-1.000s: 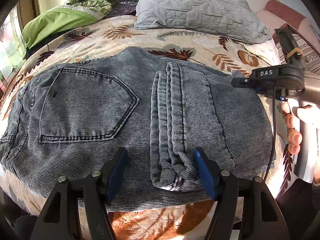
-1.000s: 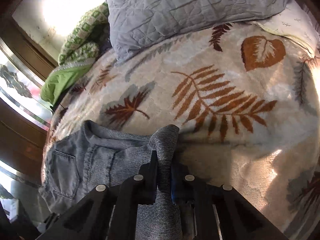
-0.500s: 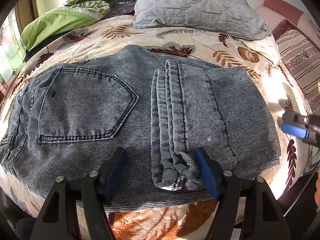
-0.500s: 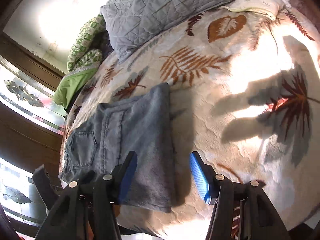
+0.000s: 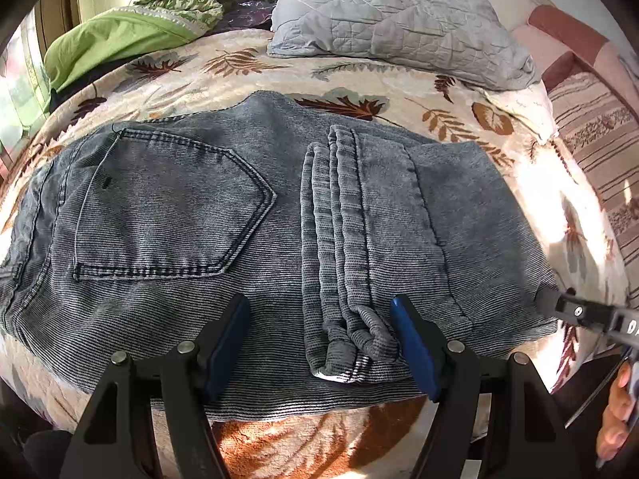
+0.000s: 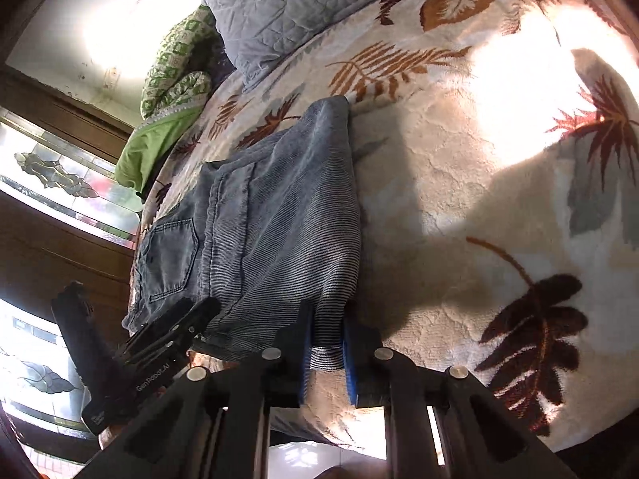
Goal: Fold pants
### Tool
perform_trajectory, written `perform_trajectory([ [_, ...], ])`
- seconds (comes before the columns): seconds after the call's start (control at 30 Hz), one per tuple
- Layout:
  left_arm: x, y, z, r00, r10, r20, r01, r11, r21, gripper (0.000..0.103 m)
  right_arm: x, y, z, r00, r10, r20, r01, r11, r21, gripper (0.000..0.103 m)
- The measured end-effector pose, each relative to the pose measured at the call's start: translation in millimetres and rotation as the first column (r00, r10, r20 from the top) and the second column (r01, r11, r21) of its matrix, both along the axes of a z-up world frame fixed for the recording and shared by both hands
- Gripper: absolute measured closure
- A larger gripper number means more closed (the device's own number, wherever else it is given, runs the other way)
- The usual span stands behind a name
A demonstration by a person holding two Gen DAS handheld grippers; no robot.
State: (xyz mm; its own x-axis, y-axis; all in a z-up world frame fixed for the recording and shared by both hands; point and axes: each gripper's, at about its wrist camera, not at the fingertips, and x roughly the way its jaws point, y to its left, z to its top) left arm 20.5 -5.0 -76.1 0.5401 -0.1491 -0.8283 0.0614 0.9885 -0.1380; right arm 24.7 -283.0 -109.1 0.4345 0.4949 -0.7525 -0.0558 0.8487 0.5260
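Grey-blue jeans (image 5: 247, 223) lie folded on the leaf-print bedspread, back pocket (image 5: 159, 207) up, with the leg hems (image 5: 343, 343) stacked near the front edge. My left gripper (image 5: 319, 339) is open, its blue pads either side of the hems, just above the fabric. My right gripper (image 6: 325, 353) is shut on the near right corner of the jeans (image 6: 279, 215). It shows at the right edge of the left wrist view (image 5: 567, 307), and the left gripper (image 6: 175, 327) shows in the right wrist view.
A grey quilted pillow (image 5: 383, 20) and green bedding (image 5: 120, 32) lie at the far side of the bed. A striped pink cushion (image 5: 599, 127) is at the right. The bed's front edge (image 5: 319, 431) is just below the jeans.
My right gripper let go of the far right corner, opened, drew back to the near right corner and has now shut on it. The left gripper has stayed open over the hems.
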Motion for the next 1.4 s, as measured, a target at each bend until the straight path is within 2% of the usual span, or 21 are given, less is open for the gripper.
perform_trajectory([
  [0.07,-2,9,7,0.999,0.042,0.001,-0.042,0.997,-0.071,0.030,-6,12,6,0.999,0.038,0.037,-0.033,0.990,-0.135,0.090],
  [0.13,-4,19,13,0.996,0.084,0.002,-0.083,0.987,-0.137,0.030,-3,20,-5,0.997,0.067,0.022,-0.061,0.971,-0.231,0.088],
  [0.2,-6,30,17,0.994,0.103,-0.021,-0.105,0.972,-0.211,0.030,-2,14,-2,0.998,0.052,0.039,-0.044,0.980,-0.195,0.084],
  [0.23,-7,34,17,0.993,0.112,-0.038,-0.118,0.961,-0.248,0.030,-3,10,0,0.998,0.050,0.045,-0.042,0.985,-0.165,0.074],
  [0.27,-7,39,17,0.991,0.123,-0.059,-0.134,0.949,-0.287,0.030,-5,4,2,0.998,0.041,0.055,-0.034,0.991,-0.130,0.053],
  [0.3,-8,43,17,0.988,0.126,-0.084,-0.147,0.932,-0.331,0.030,-8,-3,3,0.997,0.021,0.069,-0.014,0.996,-0.091,0.044],
  [0.33,-8,45,16,0.986,0.121,-0.111,-0.155,0.913,-0.377,0.030,-12,-9,5,0.996,-0.003,0.090,0.008,0.998,-0.055,0.040],
  [0.43,-6,46,13,0.979,0.085,-0.187,-0.170,0.844,-0.509,0.030,-19,-26,10,0.988,-0.068,0.142,0.064,0.997,0.033,0.040],
  [0.5,-5,42,14,0.973,0.059,-0.224,-0.179,0.804,-0.567,0.030,-22,-36,15,0.979,-0.107,0.175,0.094,0.992,0.081,0.040],
  [0.6,-4,29,20,0.971,0.042,-0.233,-0.176,0.788,-0.590,0.030,-26,-46,22,0.970,-0.130,0.205,0.104,0.986,0.133,0.040],
  [0.7,-1,19,20,0.968,0.030,-0.250,-0.176,0.791,-0.586,0.030,-25,-47,21,0.973,-0.131,0.191,0.103,0.983,0.153,0.040],
  [0.87,1,22,13,0.956,0.093,-0.278,-0.221,0.850,-0.477,0.031,-27,-50,18,0.975,-0.124,0.182,0.093,0.981,0.169,0.040],
  [1.0,6,13,3,0.954,0.069,-0.292,-0.184,0.902,-0.390,0.031,-26,-49,15,0.978,-0.114,0.175,0.083,0.980,0.180,0.040],
  [1.07,6,13,-3,0.949,0.080,-0.304,-0.194,0.909,-0.368,0.031,-27,-47,15,0.978,-0.108,0.177,0.076,0.981,0.179,0.040],
  [1.1,6,13,-4,0.947,0.090,-0.307,-0.201,0.914,-0.352,0.036,-27,-45,16,0.978,-0.102,0.182,0.070,0.982,0.175,0.040],
  [1.13,6,12,-4,0.946,0.099,-0.308,-0.200,0.928,-0.314,0.057,-28,-45,17,0.977,-0.099,0.188,0.067,0.983,0.168,0.040],
  [1.17,7,11,-4,0.946,0.099,-0.309,-0.190,0.941,-0.280,0.069,-28,-44,17,0.977,-0.098,0.191,0.067,0.985,0.162,0.040],
  [1.2,7,12,-5,0.947,0.095,-0.306,-0.185,0.942,-0.280,0.070,-28,-44,16,0.977,-0.097,0.190,0.067,0.985,0.159,0.040],
  [1.23,6,13,-4,0.948,0.089,-0.305,-0.177,0.946,-0.272,0.079,-27,-45,15,0.978,-0.099,0.184,0.069,0.984,0.162,0.040],
  [1.27,5,14,-3,0.949,0.091,-0.300,-0.177,0.946,-0.272,0.081,-27,-45,14,0.978,-0.102,0.180,0.073,0.984,0.164,0.040],
  [1.4,-5,13,10,0.960,0.103,-0.262,-0.174,0.948,-0.266,0.082,-28,-46,15,0.976,-0.110,0.189,0.081,0.984,0.158,0.040],
])
